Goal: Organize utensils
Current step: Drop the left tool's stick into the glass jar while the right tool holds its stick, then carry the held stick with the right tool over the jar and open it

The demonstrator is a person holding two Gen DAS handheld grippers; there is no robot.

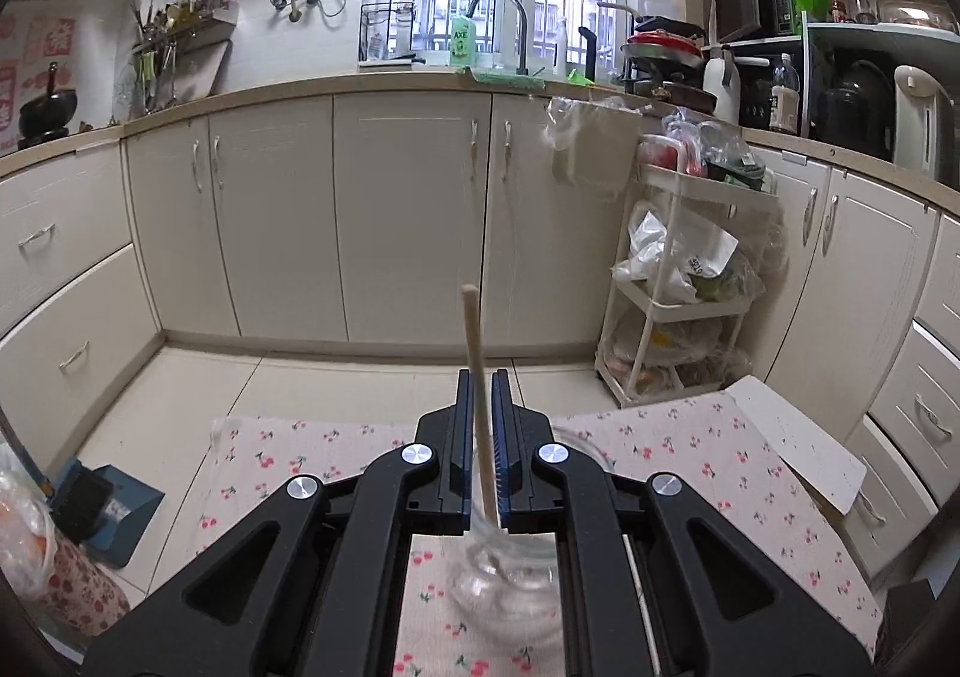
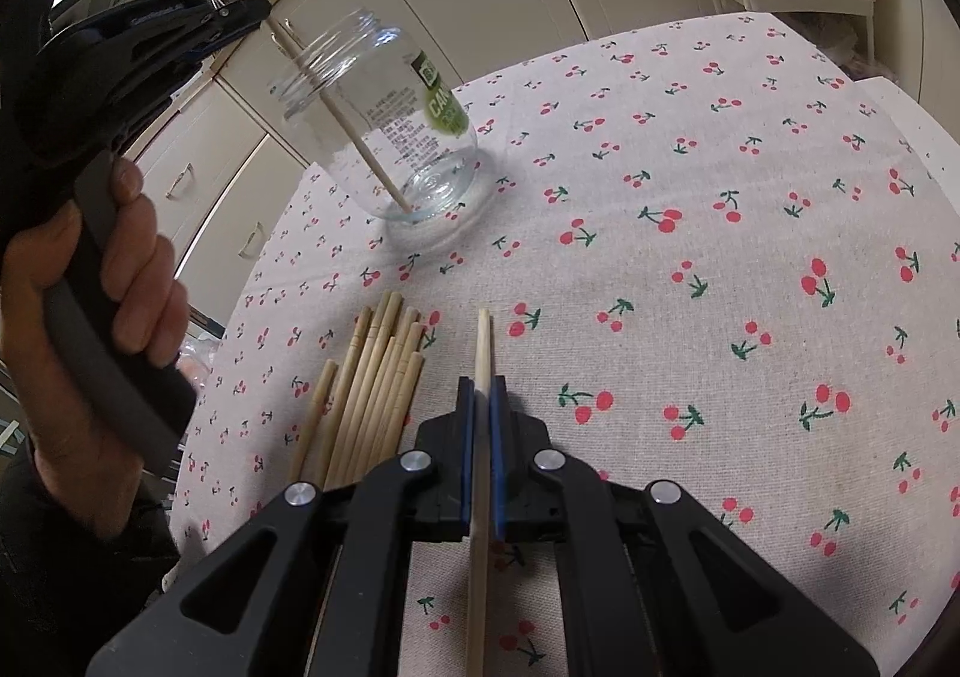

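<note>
A clear glass jar (image 2: 390,137) with a green label stands on the cherry-print tablecloth (image 2: 690,287). My left gripper (image 1: 483,437) is shut on a wooden chopstick (image 1: 477,377) whose lower end reaches down into the jar (image 1: 510,581) below the fingers. The right wrist view shows that left gripper (image 2: 252,11) above the jar's mouth, with the chopstick (image 2: 342,119) slanting to the jar's bottom. My right gripper (image 2: 480,437) is shut on another chopstick (image 2: 483,341) above the cloth. A bundle of several chopsticks (image 2: 372,389) lies flat on the cloth to its left.
A person's hand (image 2: 120,281) grips the left tool's handle. Beige kitchen cabinets (image 1: 408,209) run along the floor beyond the table. A white trolley (image 1: 678,287) loaded with bags stands at the right. A blue dustpan (image 1: 108,509) sits on the floor at left.
</note>
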